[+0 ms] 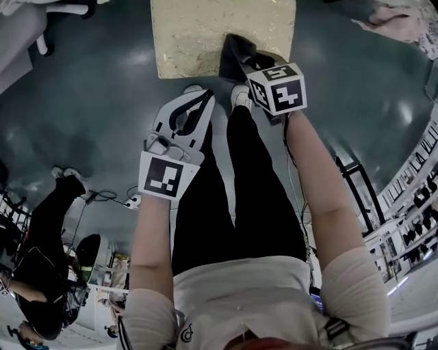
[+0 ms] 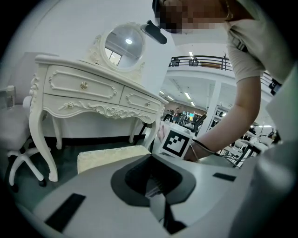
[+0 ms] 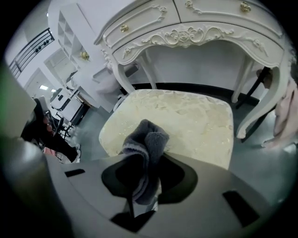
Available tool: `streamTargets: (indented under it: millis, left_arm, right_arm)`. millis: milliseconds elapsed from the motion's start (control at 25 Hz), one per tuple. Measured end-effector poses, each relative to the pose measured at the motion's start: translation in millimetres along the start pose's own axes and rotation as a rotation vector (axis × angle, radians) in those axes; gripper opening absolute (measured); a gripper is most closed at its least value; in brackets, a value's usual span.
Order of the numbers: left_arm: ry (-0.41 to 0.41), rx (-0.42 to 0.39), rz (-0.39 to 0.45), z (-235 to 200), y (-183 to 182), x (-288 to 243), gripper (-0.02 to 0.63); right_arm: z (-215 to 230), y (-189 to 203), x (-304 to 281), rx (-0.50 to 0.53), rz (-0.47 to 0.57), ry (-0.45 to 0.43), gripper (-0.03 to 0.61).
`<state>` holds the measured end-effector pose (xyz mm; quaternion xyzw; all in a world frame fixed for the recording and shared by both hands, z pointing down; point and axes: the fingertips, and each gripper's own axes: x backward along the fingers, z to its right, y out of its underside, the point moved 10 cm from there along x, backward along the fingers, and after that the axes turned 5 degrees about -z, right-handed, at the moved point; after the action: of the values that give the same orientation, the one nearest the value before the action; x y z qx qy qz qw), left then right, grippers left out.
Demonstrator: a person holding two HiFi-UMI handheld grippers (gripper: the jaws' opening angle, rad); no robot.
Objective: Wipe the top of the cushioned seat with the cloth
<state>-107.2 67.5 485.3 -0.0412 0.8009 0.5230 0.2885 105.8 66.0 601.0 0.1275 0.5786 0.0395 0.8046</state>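
The cushioned seat (image 1: 195, 34) is a cream, patterned pad at the top of the head view. A dark grey cloth (image 1: 236, 56) hangs over its near edge, and my right gripper (image 1: 241, 67) is shut on it. In the right gripper view the cloth (image 3: 145, 146) bunches up out of the jaws, just above the near part of the seat (image 3: 191, 121). My left gripper (image 1: 197, 101) is held lower, over the floor short of the seat, jaws shut with nothing between them. The left gripper view shows that gripper (image 2: 156, 197), the seat (image 2: 109, 155) and the right gripper's marker cube (image 2: 176, 143).
A white carved dressing table (image 3: 195, 28) stands just behind the seat, with a round mirror (image 2: 122, 44) on it. A white swivel chair (image 2: 18, 139) is at its left. Pink fabric (image 1: 400, 20) lies at the far right. Another person (image 1: 48, 273) stands at the left; racks (image 1: 410, 205) line the right.
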Motion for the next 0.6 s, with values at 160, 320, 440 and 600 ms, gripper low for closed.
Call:
streamTargets:
  millis: [160, 320, 440, 600]
  left_arm:
    - [0.023, -0.026, 0.009, 17, -7, -23, 0.012]
    - [0.03, -0.043, 0.011, 30, -15, -41, 0.014]
    - [0.033, -0.044, 0.008, 39, -17, -53, 0.014]
    - [0.043, -0.048, 0.0, 50, -20, -67, 0.014]
  right_arm:
    - [27, 13, 11, -0.021, -0.003, 0.027, 0.087]
    - [51, 25, 23, -0.041, -0.004, 0.039, 0.087]
    - [66, 34, 30, -0.053, -0.002, 0.043, 0.087]
    - [86, 47, 38, -0.074, -0.001, 0.056, 0.086]
